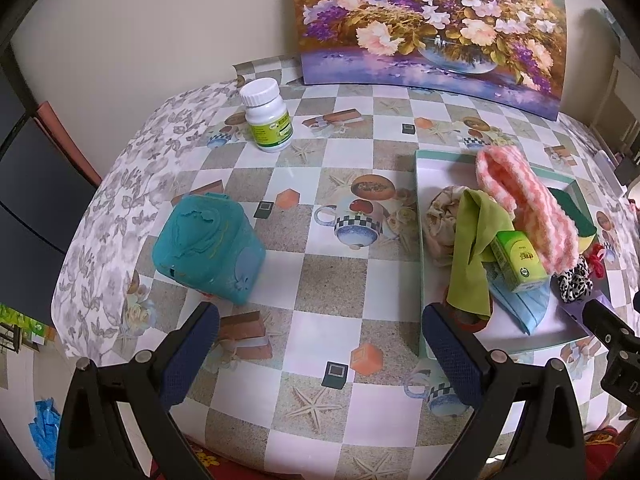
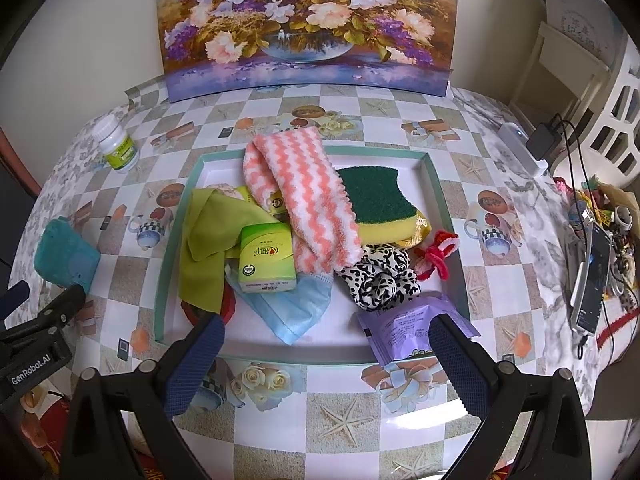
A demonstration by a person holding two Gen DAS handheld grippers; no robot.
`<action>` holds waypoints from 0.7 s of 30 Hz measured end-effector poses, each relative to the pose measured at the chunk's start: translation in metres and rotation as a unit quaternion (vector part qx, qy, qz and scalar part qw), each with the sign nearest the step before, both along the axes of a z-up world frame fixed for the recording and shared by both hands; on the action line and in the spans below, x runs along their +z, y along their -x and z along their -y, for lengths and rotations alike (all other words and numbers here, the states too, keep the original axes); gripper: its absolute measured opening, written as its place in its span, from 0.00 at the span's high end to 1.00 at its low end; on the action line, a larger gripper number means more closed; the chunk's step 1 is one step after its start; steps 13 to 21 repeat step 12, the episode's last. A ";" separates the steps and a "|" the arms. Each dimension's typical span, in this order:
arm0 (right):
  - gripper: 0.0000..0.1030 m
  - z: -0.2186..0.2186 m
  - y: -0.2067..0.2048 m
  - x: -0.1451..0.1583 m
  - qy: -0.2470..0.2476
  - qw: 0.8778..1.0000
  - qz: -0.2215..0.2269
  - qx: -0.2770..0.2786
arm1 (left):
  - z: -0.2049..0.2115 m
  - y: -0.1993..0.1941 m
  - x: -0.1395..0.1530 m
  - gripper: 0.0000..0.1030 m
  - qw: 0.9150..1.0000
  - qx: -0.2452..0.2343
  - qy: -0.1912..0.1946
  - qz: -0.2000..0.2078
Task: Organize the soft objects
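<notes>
Two grippers: both hover above the near edge of the tabletop (image 2: 344, 412), neither touching anything.
Left gripper (image 1: 320, 356): fingers spread wide, nothing between them; it sits over bare checkered cloth between the teal block and the tray.
Right gripper (image 2: 326, 360): fingers spread wide and holding nothing, poised over the near rim of the tray.
Tray (image 2: 436, 184): shallow, pale green rim, white floor, lying right of the tabletop's centre.
Striped sock (image 2: 304, 204): pink and white, fluffy, draped from the tray's far rim down over the pile.
Green cloth (image 2: 204, 240): folded strip along the tray's left side, partly under the tissue pack.
Tissue pack (image 2: 266, 260): green, resting on the blue face mask (image 2: 288, 308) near the tray's middle.
Sponge (image 2: 380, 204): green top, yellow base, at the tray's far right.
Spotted scrunchie (image 2: 380, 276): black and white, just beside the red scrunchie (image 2: 434, 256), right of the sock's end.
Purple packet (image 2: 404, 328): overhangs the tray's near right corner.
Beige cloth (image 1: 440, 220): bunched by the tray's left rim, behind the green cloth.
Teal block (image 1: 208, 248): outside the tray, toward the left edge of the tabletop.
Pill bottle (image 1: 268, 116): white, upright, near the far left corner.
Flower painting (image 2: 308, 24): leans on the wall at the far edge.
</notes>
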State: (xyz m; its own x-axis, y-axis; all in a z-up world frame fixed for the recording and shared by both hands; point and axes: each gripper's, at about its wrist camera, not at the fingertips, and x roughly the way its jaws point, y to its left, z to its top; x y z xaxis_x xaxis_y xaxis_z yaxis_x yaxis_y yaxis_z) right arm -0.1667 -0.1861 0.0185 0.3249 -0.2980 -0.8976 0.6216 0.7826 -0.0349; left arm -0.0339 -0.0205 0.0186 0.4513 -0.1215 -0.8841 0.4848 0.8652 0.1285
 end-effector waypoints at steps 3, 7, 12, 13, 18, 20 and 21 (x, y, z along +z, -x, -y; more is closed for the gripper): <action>0.00 0.000 0.000 0.000 0.000 1.000 0.000 0.000 | -0.001 0.000 0.001 0.02 1.000 0.001 0.001 0.004; 0.00 0.000 0.000 0.000 0.000 1.000 0.000 0.000 | -0.002 0.000 0.002 0.02 1.000 0.004 0.002 0.007; 0.00 0.000 0.000 -0.001 0.000 1.000 -0.001 0.001 | -0.002 -0.002 0.000 0.02 1.000 0.005 0.004 0.002; 0.00 0.000 0.000 -0.001 0.000 1.000 -0.001 0.001 | -0.002 -0.002 0.000 0.02 1.000 0.005 0.004 0.002; 0.00 0.000 0.000 -0.001 0.000 1.000 -0.001 0.001 | -0.002 -0.002 0.000 0.02 1.000 0.005 0.004 0.002; 0.00 0.000 0.000 -0.001 0.000 1.000 -0.001 0.001 | -0.002 -0.002 0.000 0.02 1.000 0.005 0.004 0.002; 0.00 0.000 0.000 -0.001 0.000 1.000 -0.001 0.001 | -0.002 -0.002 0.000 0.02 1.000 0.005 0.004 0.002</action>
